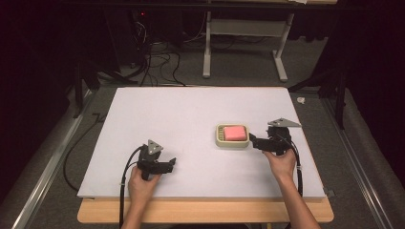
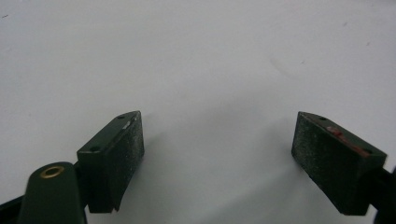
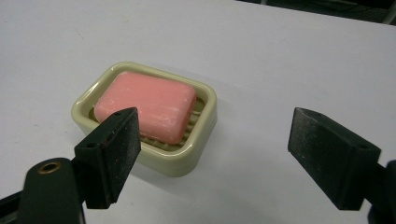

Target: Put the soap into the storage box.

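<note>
On the white surface (image 1: 191, 119) the cream soap dish (image 3: 205, 105) holding the pink soap (image 3: 149, 105) sits just beside my right tool (image 3: 212, 156), spread wide like my idle left tool (image 2: 217, 156), and a skewed approach could shove the dish away.

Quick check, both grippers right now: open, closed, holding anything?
Left gripper: open, holding nothing, over bare white table.
Right gripper: open, holding nothing, beside the soap dish with the pink soap.
</note>
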Motion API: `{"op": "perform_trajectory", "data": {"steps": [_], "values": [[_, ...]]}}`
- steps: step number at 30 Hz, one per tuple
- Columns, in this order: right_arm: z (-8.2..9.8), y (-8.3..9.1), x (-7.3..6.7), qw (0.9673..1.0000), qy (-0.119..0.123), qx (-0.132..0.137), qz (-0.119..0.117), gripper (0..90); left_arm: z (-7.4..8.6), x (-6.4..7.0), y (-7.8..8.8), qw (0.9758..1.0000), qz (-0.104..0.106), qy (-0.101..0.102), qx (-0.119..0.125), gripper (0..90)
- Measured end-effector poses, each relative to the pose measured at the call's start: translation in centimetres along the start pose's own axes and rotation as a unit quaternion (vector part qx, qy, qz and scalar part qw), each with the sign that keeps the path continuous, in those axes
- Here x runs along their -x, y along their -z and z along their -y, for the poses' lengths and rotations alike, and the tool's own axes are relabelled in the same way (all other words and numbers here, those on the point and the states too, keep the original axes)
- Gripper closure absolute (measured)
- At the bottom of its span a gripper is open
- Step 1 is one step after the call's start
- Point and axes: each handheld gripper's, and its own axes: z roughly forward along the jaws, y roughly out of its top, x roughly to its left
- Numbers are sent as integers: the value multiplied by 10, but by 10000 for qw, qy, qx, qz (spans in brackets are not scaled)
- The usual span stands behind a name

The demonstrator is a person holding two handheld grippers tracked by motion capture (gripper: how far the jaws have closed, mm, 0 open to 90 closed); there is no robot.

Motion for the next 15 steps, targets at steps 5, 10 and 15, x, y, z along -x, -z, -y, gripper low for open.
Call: {"op": "perform_trajectory", "data": {"steps": [5,10,15], "values": [[4,4,5,10000,-35,18,15,176,0,0,0,10000,-1,1,1,175],[8,9,10,9999,-131,90,-56,175,0,0,0,10000,-2,-1,-1,175],[12,15,14,9997,-175,134,-65,176,0,0,0,10000,-2,1,1,175]]}}
